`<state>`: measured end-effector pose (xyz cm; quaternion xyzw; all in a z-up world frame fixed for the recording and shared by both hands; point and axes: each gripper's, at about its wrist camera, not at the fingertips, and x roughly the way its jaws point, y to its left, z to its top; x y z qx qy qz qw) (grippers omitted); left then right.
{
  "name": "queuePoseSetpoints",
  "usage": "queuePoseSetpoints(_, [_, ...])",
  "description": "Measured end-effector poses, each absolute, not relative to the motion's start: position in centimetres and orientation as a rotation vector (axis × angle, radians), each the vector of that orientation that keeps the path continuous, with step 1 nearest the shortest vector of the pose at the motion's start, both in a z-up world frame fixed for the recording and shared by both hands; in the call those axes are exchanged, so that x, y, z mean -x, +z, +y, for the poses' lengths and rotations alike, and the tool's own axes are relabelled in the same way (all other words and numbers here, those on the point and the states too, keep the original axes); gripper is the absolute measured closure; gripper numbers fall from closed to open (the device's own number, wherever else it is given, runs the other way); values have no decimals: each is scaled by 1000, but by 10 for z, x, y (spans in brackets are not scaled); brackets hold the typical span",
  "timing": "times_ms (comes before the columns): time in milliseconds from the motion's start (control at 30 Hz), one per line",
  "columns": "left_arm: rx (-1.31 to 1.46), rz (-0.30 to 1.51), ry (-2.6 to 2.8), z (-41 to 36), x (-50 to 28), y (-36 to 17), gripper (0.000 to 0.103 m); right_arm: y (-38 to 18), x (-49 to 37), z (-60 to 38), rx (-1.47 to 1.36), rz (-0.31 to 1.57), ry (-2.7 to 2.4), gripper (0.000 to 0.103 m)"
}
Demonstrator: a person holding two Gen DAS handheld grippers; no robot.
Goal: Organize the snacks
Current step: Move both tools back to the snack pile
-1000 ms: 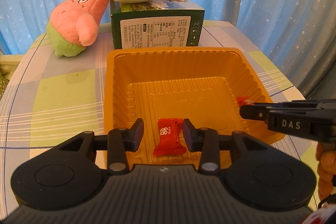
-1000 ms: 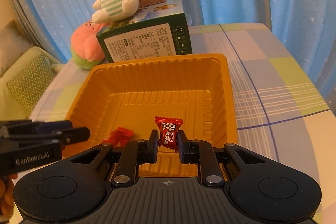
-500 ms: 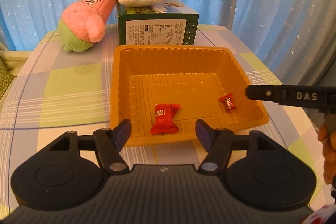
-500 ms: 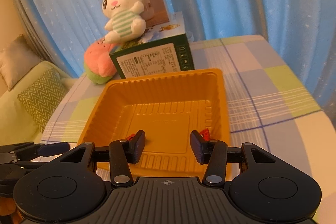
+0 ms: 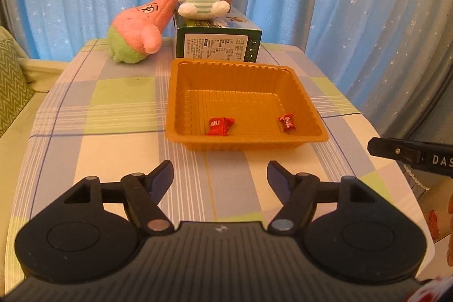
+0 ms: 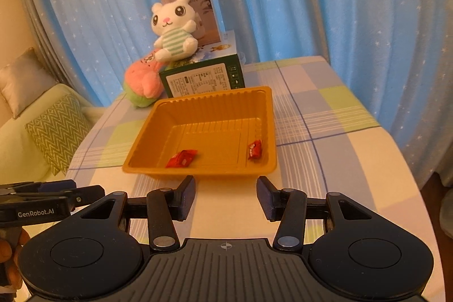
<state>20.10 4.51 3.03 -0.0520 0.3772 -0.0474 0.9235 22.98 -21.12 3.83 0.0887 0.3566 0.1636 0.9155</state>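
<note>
While both candies, one (image 5: 219,126) left and one (image 5: 287,122) right, lay inside the tray (image 5: 249,142), the left gripper (image 5: 220,178) had just spread wider, empty; right gripper (image 6: 226,197), marked "DAS", stood open, empty, both short of tray's near rim.

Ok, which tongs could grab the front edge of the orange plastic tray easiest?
Probably the right tongs: just opened and empty, their tips sit right at the orange plastic tray's near rim. The left tongs, also just opened and empty, show a strip of checked tablecloth before the rim.
</note>
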Motion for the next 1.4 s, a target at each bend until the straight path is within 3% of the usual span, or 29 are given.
queuePoseSetpoints(700, [117,786,-27,46,-74,25,28,28,-90,-228,-204,739,252,55])
queuePoseSetpoints(1167, [97,853,-21,52,-65,-7,28,3,-75,-229,-197,800,243,55])
queuePoseSetpoints(1400, [97,891,-22,56,-80,-23,36,-11,-85,-219,-177,815,245,55])
